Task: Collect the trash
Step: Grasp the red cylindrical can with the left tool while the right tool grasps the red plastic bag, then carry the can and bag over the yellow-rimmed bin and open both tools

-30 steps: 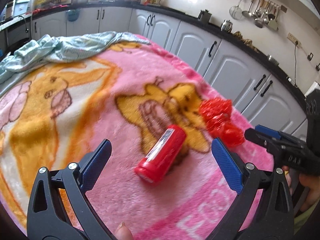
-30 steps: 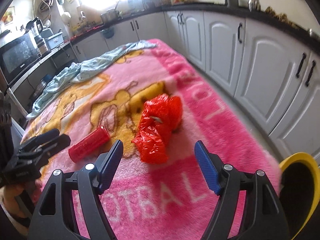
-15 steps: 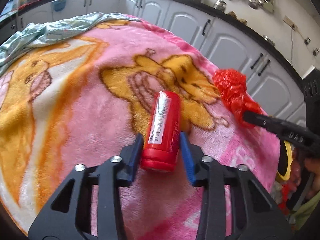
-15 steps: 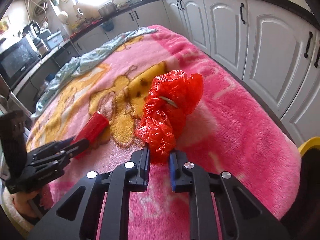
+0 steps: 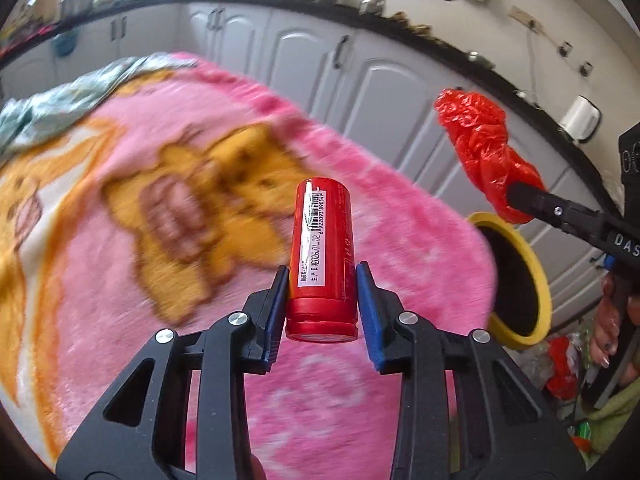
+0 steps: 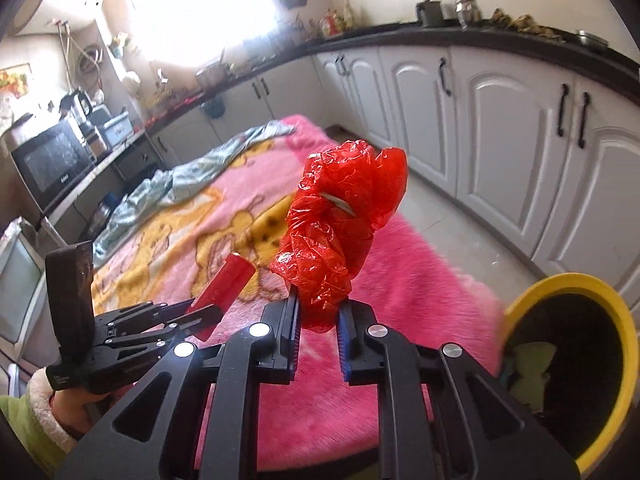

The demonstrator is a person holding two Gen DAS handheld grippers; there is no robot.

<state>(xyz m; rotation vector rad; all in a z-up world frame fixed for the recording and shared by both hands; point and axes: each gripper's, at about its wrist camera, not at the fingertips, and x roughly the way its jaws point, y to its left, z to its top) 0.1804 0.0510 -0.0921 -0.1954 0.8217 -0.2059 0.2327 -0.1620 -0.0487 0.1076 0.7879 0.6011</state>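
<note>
My left gripper [image 5: 322, 300] is shut on a red can [image 5: 323, 256] with a white barcode label and holds it lifted above the pink blanket [image 5: 200, 184]. My right gripper [image 6: 318, 320] is shut on a crumpled red plastic bag [image 6: 340, 224] and holds it in the air. The bag [image 5: 484, 152] and the right gripper [image 5: 520, 196] also show in the left wrist view, above a yellow-rimmed bin [image 5: 536, 276]. The can [image 6: 224, 284] and the left gripper [image 6: 200, 316] show at the left of the right wrist view. The bin [image 6: 628, 320] stands at the lower right there, with trash inside.
A pale green cloth [image 6: 192, 176] lies bunched at the blanket's far end. White cabinets [image 6: 500, 120] with a black countertop run along the right. A microwave [image 6: 48, 164] sits at the left. Loose trash [image 5: 560, 364] lies on the floor by the bin.
Both grippers closed on their objects and lifted them off the blanket. The can and the bag are now in the air, and both have swung toward the yellow bin.
</note>
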